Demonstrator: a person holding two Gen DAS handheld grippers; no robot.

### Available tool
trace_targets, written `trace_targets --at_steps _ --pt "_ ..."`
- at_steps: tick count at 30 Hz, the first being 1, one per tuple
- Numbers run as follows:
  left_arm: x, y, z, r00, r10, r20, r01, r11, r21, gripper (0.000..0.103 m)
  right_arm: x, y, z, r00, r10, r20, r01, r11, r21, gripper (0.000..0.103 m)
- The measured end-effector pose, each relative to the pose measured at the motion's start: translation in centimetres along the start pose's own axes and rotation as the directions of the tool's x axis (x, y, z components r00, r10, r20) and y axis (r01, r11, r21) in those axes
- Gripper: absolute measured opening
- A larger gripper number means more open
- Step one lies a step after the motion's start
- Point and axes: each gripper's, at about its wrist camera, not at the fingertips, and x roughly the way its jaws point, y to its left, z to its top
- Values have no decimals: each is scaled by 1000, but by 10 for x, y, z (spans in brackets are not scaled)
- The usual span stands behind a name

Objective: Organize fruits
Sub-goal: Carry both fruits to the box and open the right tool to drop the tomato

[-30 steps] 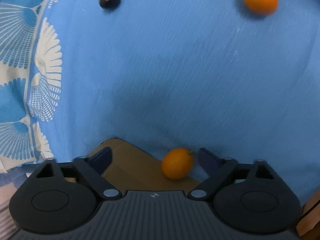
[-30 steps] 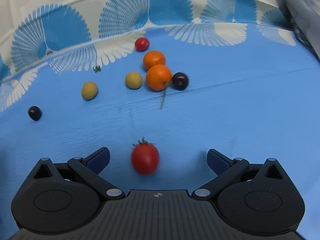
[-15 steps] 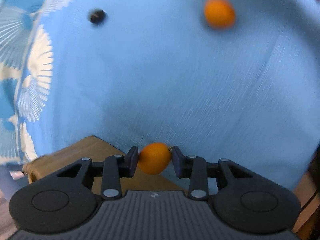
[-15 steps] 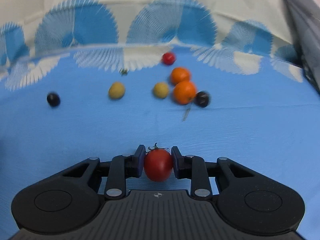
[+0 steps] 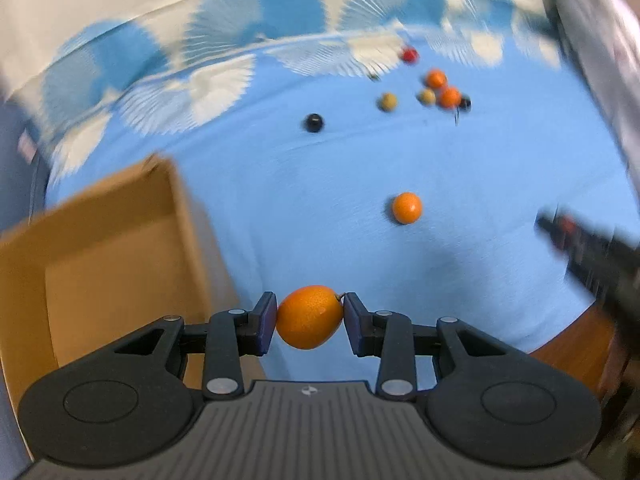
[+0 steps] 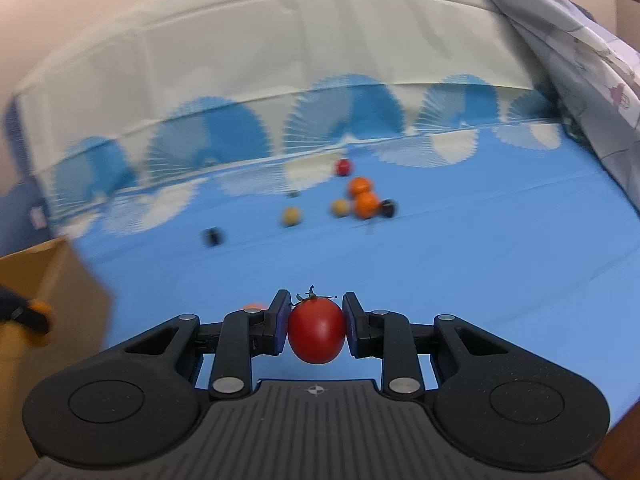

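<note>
Left wrist view: left gripper clamps small oval orange kumquat just right of open brown cardboard box, interior looks bare; right gripper grips red cherry tomato above blue tablecloth.

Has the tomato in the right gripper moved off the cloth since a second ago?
Yes. The tomato was resting on the blue cloth; now it is clamped and lifted above it.

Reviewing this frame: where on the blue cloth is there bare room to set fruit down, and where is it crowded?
Bare cloth lies between the cardboard box and the lone orange kumquat, and across the wide stretch right of the fruit cluster toward the grey fabric. It is crowded at that far cluster, near the patterned border.
</note>
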Motion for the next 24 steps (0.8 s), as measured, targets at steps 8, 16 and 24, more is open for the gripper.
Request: trace_targets --at_steps 8,16,24 --pt "-74 48 -101 998 21 57 -13 990 -143 40 -91 86 -39 974 219 -64 -222 974 -39 29" --pt "-120 100 -194 996 41 82 -20 968 -251 40 -139 166 -66 935 333 -126 -350 924 -157 29" --pt "-142 131 -243 990 79 113 -40 948 -316 40 -168 207 -83 919 360 -159 -389 889 -241 29"
